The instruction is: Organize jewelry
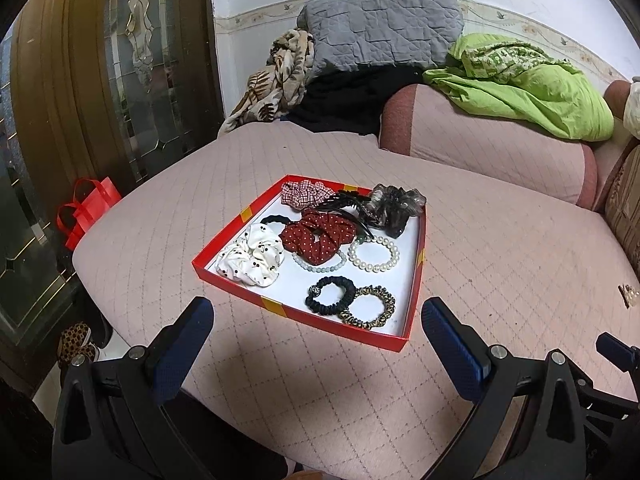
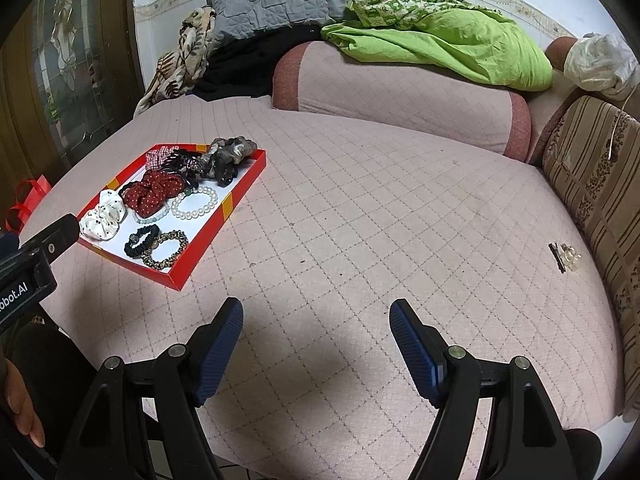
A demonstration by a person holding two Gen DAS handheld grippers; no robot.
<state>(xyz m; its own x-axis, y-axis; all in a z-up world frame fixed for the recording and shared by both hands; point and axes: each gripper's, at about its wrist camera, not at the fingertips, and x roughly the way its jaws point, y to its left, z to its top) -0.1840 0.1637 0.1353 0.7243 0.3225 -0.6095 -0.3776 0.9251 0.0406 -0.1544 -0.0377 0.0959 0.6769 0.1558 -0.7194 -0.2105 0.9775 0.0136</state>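
Observation:
A red tray (image 1: 236, 286) (image 2: 240, 184) with a white floor lies on the pink quilted bed. In it lie a white scrunchie (image 1: 252, 260), a red dotted scrunchie (image 1: 316, 236), a pearl bracelet (image 1: 374, 254) (image 2: 196, 202), a pale bead bracelet (image 1: 320, 266), a black hair tie (image 1: 330, 295), a leopard hair tie (image 1: 370, 307), a plaid scrunchie (image 1: 304, 192), a black claw clip (image 1: 348, 198) and a grey scrunchie (image 1: 394, 204). A small hair clip (image 2: 566, 258) (image 1: 628, 294) lies loose on the bed at the right. My left gripper (image 1: 318, 320) is open, just short of the tray. My right gripper (image 2: 316, 320) is open over bare quilt.
A pink bolster (image 2: 400, 92), a green blanket (image 2: 440, 40), a grey pillow (image 1: 380, 28) and a patterned cloth (image 1: 276, 80) lie at the back. A striped cushion (image 2: 592, 184) lines the right. A red bag (image 1: 86, 210) and a glass door (image 1: 60, 120) stand left.

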